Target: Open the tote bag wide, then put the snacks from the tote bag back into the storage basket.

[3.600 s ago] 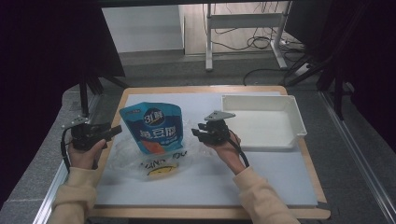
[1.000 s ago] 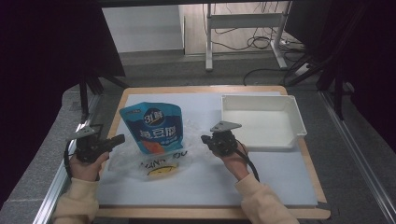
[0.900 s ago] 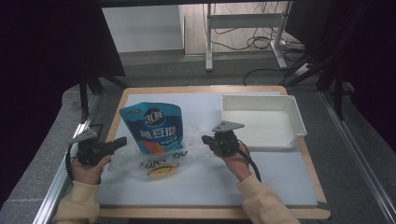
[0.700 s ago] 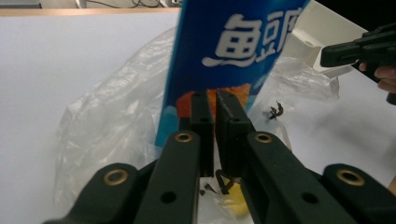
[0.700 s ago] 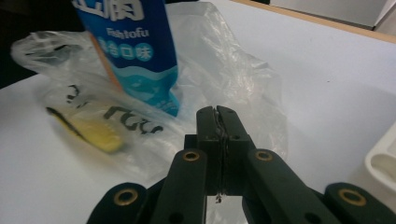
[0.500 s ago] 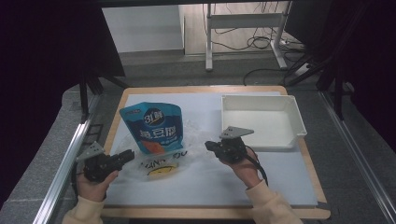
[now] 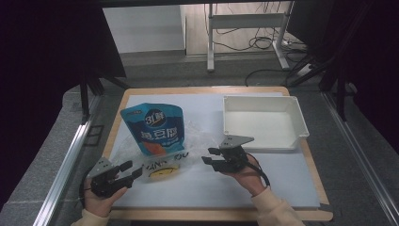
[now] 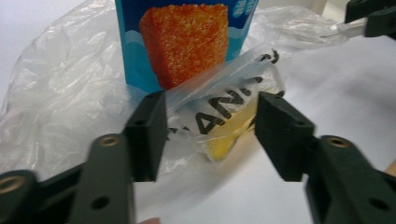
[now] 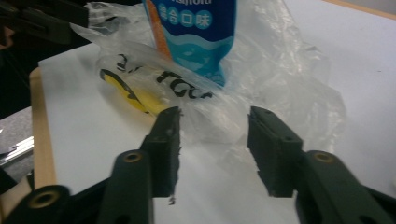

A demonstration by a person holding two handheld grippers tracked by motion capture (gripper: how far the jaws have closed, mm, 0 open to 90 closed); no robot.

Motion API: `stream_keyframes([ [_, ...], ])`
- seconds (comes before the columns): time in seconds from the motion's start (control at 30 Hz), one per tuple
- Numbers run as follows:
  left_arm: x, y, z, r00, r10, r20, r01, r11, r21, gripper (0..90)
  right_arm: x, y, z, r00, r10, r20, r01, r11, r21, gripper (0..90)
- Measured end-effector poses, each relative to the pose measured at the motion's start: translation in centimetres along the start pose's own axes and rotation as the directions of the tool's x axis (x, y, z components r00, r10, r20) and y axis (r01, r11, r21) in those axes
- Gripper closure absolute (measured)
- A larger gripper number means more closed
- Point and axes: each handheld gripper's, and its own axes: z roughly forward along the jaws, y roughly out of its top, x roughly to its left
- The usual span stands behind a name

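- Leftmost, the left gripper point(image 7: 133, 171) sits at the near-left corner of the white mat point(image 7: 282, 181), its jaws having just been opening; in the left gripper view they stand apart with the printed near end of the clear plastic bag point(image 8: 219, 109) framed between them, the pads not pressing on it.
- Next, the plastic bag point(image 7: 162, 162) lies flat on the mat, thin, crinkled and see-through, with black lettering and a yellow patch at its near end; that end lies just ahead of the left jaws.
- Partly inside or on the bag rests the blue snack pouch point(image 7: 154, 128), glossy, flat and roughly rectangular, its long axis running away from the person toward the table's far edge.
- Further right, the right gripper point(image 7: 209, 156) hovers beside the bag's right edge, jaws also just opened, nothing clamped; its own view shows wrinkled film just beyond the pads point(image 9: 164, 140).
- Judged from this, both grippers are about equally near the bag's near end, one at each side.
- Far right, a rigid white tray point(image 7: 300, 123) stands empty.
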Motion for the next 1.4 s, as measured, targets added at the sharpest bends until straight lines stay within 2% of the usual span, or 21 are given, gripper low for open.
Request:
stream_keyframes([
  [0.1,-0.1,-0.3,0.2,0.9998,0.012,-0.015,-0.012,0.9999,0.001,37.6,0.1,0.1,0.1,0.9999,-0.008,-0.009,0.008,1.000,-0.005,45.6],
  [0.3,-0.2,-0.6,0.5,0.9995,0.029,-0.010,-0.029,0.9995,0.016,34.3,-0.1,0.4,0.2,1.0000,-0.007,0.004,0.007,1.000,-0.021,38.8],
  [0.9,-0.3,-1.0,0.9,0.9992,0.038,-0.014,-0.037,0.9987,0.035,33.5,-0.3,1.2,-0.3,0.9997,-0.018,0.015,0.018,0.999,-0.050,37.7],
  [1.07,-0.3,-1.0,0.9,0.9989,0.041,-0.024,-0.040,0.9988,0.028,33.2,-0.3,1.9,-0.5,0.9996,-0.022,0.019,0.023,0.997,-0.070,37.6],
  [1.4,-0.3,-1.1,0.9,0.9984,0.055,-0.015,-0.055,0.9982,0.026,32.8,-0.2,3.9,-0.3,0.9993,-0.018,0.032,0.021,0.994,-0.105,37.7],
])
